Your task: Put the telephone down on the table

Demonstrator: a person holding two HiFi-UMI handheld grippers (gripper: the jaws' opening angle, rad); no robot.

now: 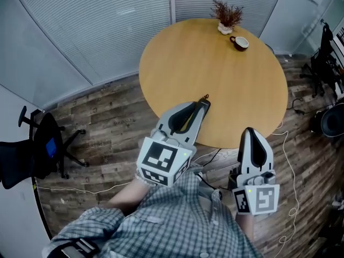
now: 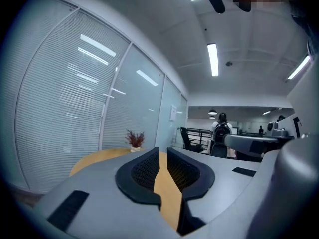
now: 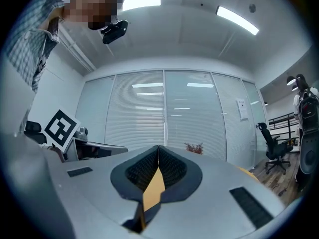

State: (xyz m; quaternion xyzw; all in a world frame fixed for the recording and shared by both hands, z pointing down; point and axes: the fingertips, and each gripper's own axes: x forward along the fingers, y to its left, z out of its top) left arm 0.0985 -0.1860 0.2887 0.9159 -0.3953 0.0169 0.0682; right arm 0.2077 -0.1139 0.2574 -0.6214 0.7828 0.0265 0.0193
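Observation:
No telephone shows in any view. The round wooden table (image 1: 215, 74) stands ahead of me. My left gripper (image 1: 203, 103) reaches over the table's near edge. Its jaws are close together with a narrow gap, and in the left gripper view (image 2: 163, 151) only tabletop shows between them. My right gripper (image 1: 250, 130) hangs just off the table's near edge, above the floor. In the right gripper view (image 3: 158, 147) its tips meet and nothing is held.
A small dried plant (image 1: 227, 15) and a dark cup (image 1: 240, 42) sit at the table's far edge. A black office chair (image 1: 37, 149) stands at the left. Cables (image 1: 287, 160) trail on the wooden floor. Dark equipment (image 1: 328, 120) is at the right. Glass walls with blinds lie behind the table.

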